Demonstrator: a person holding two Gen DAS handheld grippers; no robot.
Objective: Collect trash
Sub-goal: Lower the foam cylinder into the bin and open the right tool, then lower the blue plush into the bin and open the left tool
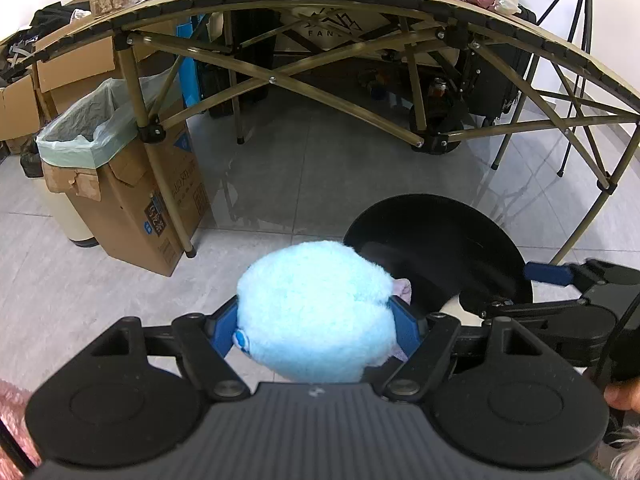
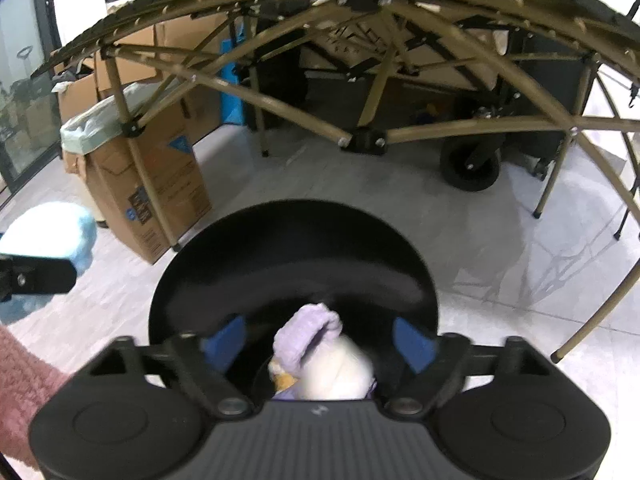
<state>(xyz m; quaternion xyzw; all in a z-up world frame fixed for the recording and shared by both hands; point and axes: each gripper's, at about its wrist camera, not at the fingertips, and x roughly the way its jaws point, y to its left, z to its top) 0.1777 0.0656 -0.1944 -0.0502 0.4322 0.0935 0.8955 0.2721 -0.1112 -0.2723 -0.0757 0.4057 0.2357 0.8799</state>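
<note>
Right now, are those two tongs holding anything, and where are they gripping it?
The left tongs clamp the fluffy blue toy across its sides. The right tongs are open, holding nothing; a white and purple plush sits loose between them over the black bin.

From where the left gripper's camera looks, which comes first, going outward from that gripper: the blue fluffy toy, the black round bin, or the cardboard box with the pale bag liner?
1. Blue fluffy toy: clamped between the left gripper fingers, dead centre.
2. Black round bin: just beyond, on the floor to the right.
3. Cardboard box with pale bag liner: farthest, off to the left beside a table leg.
</note>
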